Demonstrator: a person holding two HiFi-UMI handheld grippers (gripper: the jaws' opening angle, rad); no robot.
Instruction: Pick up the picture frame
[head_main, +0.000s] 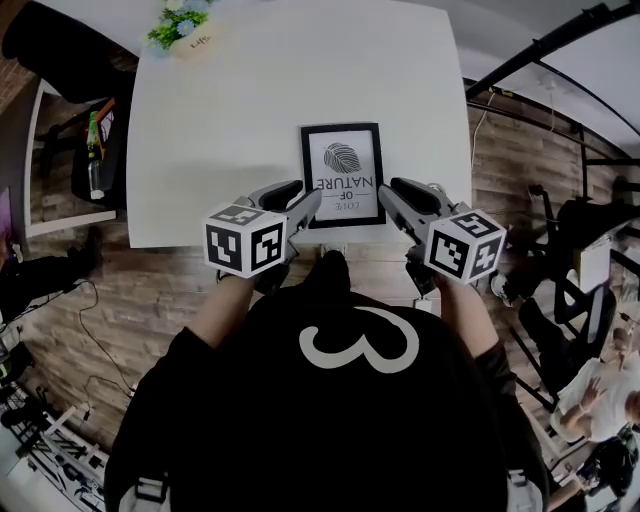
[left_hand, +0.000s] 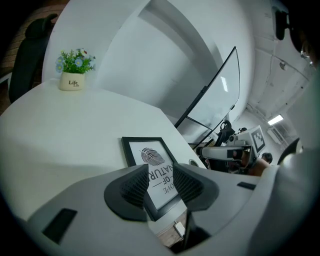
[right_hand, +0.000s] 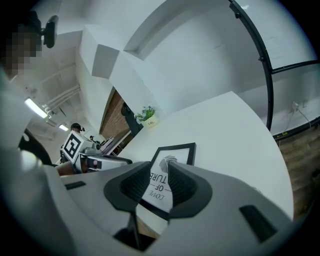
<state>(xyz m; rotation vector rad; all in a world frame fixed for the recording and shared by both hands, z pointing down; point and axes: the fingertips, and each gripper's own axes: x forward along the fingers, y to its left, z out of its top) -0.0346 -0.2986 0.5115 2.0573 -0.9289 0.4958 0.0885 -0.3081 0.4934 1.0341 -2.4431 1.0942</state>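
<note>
Nearest the person, the left gripper (left_hand: 160, 172) is held just short of the desk's (head_main: 250, 100) near edge. Its two dark ribbed fingers (left_hand: 125, 187) stand spread with a clear gap between them, and nothing is pinched. Through that gap shows the near left corner of the picture frame (head_main: 343, 175). Beside it the right gripper (right_hand: 159, 175) is held the same way, fingers apart and empty, with the frame's near right part in its gap. In the head view each gripper's tips sit just beside a near corner of the frame, one on either side; whether they touch it cannot be told. The black frame lies flat on the white desk at the middle of the near edge, its leaf print and lettering upside down to the person. At the far left corner stands a small potted plant (head_main: 182, 25).
</note>
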